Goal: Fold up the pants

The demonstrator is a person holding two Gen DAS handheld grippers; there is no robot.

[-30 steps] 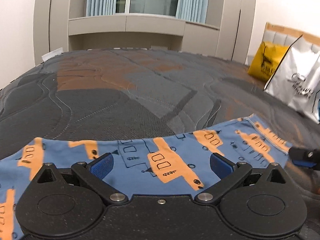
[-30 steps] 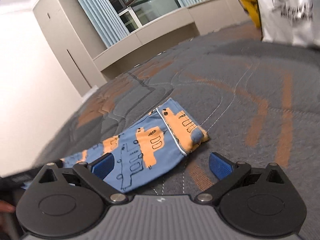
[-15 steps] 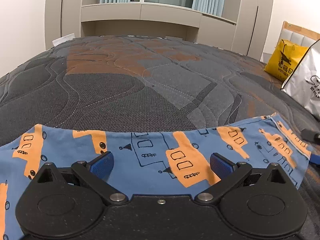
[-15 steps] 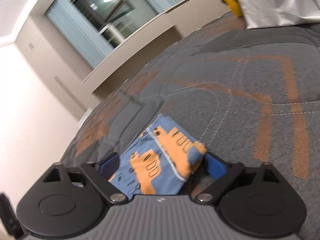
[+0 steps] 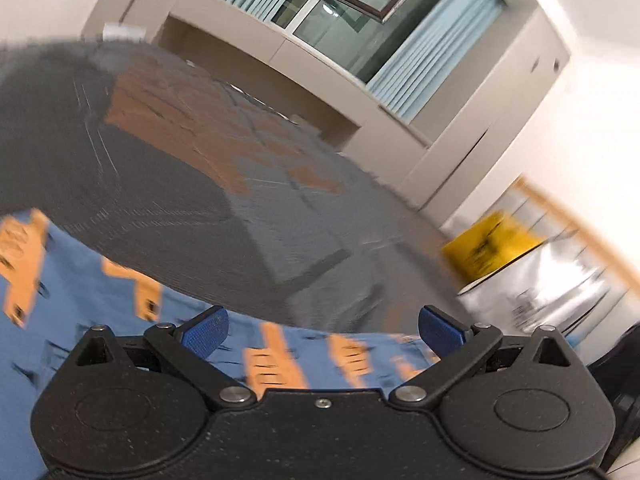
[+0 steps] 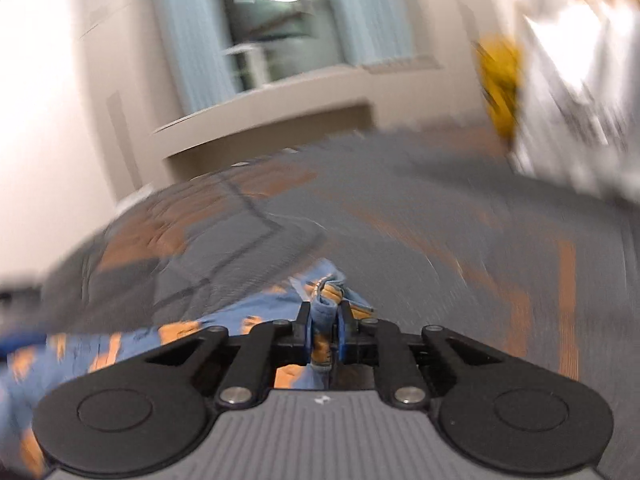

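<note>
The pants (image 5: 92, 312) are blue with orange truck prints and lie flat on the grey quilted bed (image 5: 168, 184). My left gripper (image 5: 323, 331) is open just above their long edge, its blue pads (image 5: 204, 330) apart and holding nothing. My right gripper (image 6: 325, 330) is shut on the hem end of the pants (image 6: 224, 320), with a bunch of cloth pinched between the blue pads. Both views are blurred by motion.
A yellow bag (image 5: 490, 246) and a silver-white bag (image 5: 536, 296) stand at the right side of the bed near the headboard. A built-in cabinet ledge and a curtained window (image 5: 360, 28) lie beyond the far edge of the bed.
My right gripper has closed on the hem end of the pants; it was open over it before. My left gripper has tilted and swung, still open over the pants.
</note>
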